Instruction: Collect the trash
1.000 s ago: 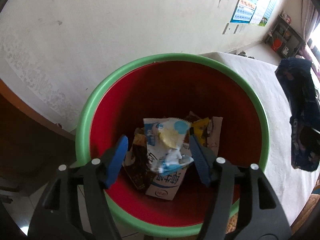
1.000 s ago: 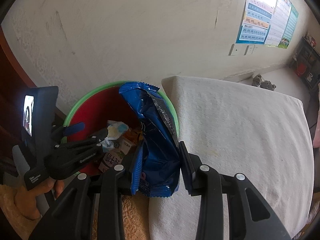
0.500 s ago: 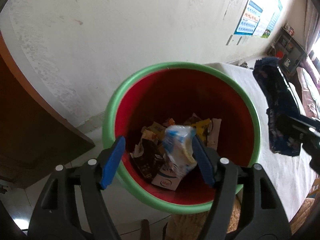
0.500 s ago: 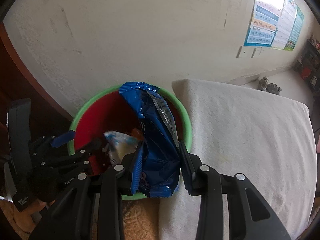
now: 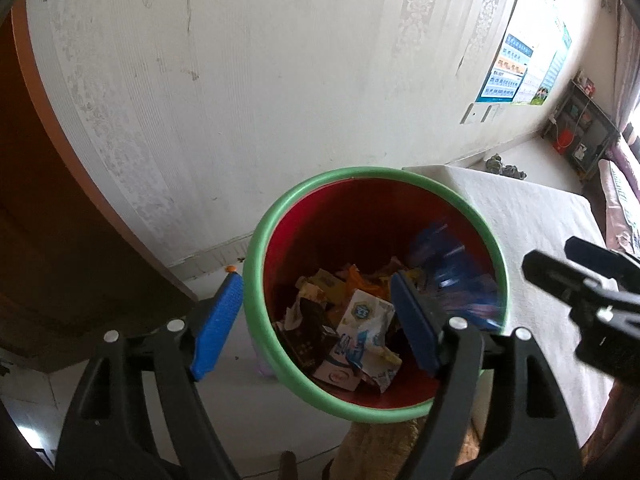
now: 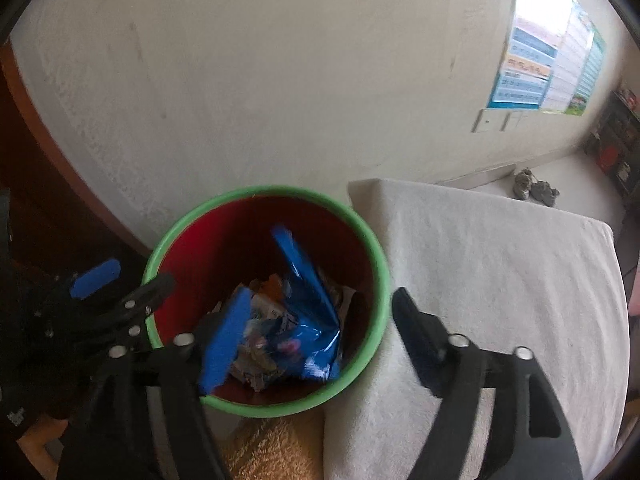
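The blue snack bag (image 6: pixel 306 312) lies blurred inside the red bin with the green rim (image 6: pixel 264 191), on top of a crumpled milk carton (image 5: pixel 362 322) and other wrappers; in my right wrist view it sits at about 6 o'clock from the bin's centre. The bin stands against a pale, scuffed wall (image 5: pixel 280 60), with a white cloth-covered surface (image 6: pixel 500 280) touching it at 3 o'clock, a poster (image 6: pixel 540 76) high at 2 o'clock and brown woodwork at 9 o'clock. A second ago my right hand-held gripper (image 6: pixel 316 336) clamped that bag upright over the rim; now its jaws are opening with nothing pressed between them, and the bag has dropped in. My left hand-held gripper (image 5: pixel 316 324) has let the small white wrapper go, is likewise opening and empty, and has risen above the bin, showing more floor (image 5: pixel 248 412).
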The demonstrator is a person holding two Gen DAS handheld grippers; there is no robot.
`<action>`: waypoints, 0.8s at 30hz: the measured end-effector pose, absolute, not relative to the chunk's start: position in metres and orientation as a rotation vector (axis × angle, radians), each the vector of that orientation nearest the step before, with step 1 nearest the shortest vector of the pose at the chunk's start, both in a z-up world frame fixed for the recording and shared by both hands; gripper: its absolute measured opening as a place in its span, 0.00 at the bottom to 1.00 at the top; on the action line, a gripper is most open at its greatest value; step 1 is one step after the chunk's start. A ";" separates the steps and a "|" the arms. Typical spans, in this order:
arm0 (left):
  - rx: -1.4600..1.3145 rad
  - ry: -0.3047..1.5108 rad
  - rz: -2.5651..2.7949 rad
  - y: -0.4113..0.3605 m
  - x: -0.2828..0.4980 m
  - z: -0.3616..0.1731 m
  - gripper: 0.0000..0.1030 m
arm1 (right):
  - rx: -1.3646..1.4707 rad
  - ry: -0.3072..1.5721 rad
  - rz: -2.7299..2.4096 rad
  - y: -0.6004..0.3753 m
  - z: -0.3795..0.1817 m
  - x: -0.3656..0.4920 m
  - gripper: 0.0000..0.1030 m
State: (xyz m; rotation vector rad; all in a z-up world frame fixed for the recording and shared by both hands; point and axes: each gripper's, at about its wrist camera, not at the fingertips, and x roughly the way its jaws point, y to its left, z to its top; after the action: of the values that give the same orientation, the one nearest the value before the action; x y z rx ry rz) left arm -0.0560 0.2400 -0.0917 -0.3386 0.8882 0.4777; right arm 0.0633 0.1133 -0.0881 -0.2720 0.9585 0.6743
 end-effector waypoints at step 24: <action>-0.098 0.461 0.146 0.040 0.002 0.021 0.95 | -0.028 0.350 -0.018 -0.160 0.040 0.027 0.93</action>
State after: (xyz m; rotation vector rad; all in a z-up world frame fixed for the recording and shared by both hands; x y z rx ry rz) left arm 0.0023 0.0396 0.0215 -0.0983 0.4609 0.1461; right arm 0.0268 -0.1597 0.0403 -0.0282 0.3495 -0.0175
